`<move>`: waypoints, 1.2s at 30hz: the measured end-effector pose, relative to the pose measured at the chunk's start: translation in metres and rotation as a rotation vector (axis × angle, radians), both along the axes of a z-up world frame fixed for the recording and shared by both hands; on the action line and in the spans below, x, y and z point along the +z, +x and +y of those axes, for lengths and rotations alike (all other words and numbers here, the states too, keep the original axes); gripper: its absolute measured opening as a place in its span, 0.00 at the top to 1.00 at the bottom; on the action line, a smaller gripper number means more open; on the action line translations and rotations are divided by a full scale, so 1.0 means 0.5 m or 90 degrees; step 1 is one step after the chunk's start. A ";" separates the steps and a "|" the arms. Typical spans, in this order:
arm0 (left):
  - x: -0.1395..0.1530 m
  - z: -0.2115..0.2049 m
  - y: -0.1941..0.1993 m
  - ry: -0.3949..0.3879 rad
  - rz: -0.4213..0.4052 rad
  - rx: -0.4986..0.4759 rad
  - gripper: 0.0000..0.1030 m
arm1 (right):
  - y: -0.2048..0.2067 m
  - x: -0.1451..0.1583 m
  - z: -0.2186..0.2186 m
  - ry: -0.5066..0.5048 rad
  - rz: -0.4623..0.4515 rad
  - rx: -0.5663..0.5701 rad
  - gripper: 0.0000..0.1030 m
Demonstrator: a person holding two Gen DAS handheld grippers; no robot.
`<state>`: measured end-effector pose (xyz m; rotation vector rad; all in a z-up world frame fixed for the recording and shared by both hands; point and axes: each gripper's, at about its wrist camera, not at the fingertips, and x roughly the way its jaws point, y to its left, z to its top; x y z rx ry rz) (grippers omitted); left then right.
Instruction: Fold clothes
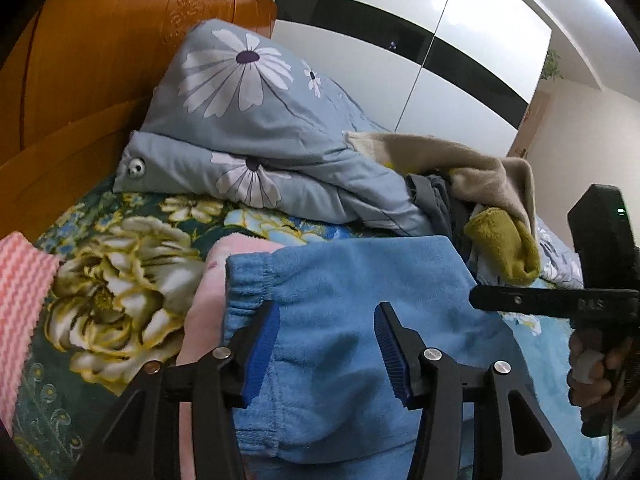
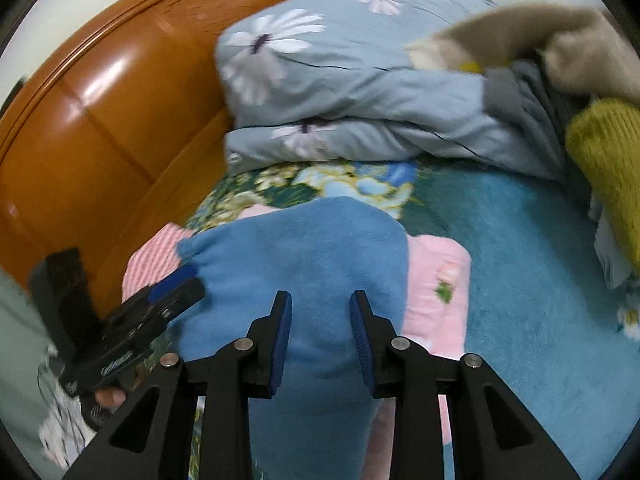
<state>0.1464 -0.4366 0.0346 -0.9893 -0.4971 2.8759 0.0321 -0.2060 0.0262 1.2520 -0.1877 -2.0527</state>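
Left wrist view: the left gripper (image 1: pixel 326 344) hung released over the blue fleece garment (image 1: pixel 352 280). At three o'clock, the right gripper (image 2: pixel 320 340) was spread too. Best pinch matching edges evenly.

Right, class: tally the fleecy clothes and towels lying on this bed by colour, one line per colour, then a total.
Blue fleece trousers: 1
Plain pink fleece garment: 1
Pink-and-white striped towel: 1
Beige fleece garment: 1
Mustard-yellow fleece piece: 1
Total: 5

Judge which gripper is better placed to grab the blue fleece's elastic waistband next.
Left, probably. The left gripper hangs open over the blue fleece, its left jaw beside the elastic waistband. The right gripper, also open, sits over plain fabric, farther away.
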 end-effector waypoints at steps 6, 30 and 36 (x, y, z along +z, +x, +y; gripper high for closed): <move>0.008 0.028 0.033 -0.022 0.019 0.012 0.48 | 0.002 -0.009 -0.002 0.006 0.002 -0.010 0.72; -0.038 0.196 0.248 -0.111 0.054 0.159 0.07 | 0.270 -0.081 0.165 0.035 0.184 -0.015 0.42; -0.091 0.236 0.266 -0.134 0.019 0.199 0.06 | 0.309 -0.119 0.161 0.076 0.209 -0.016 0.42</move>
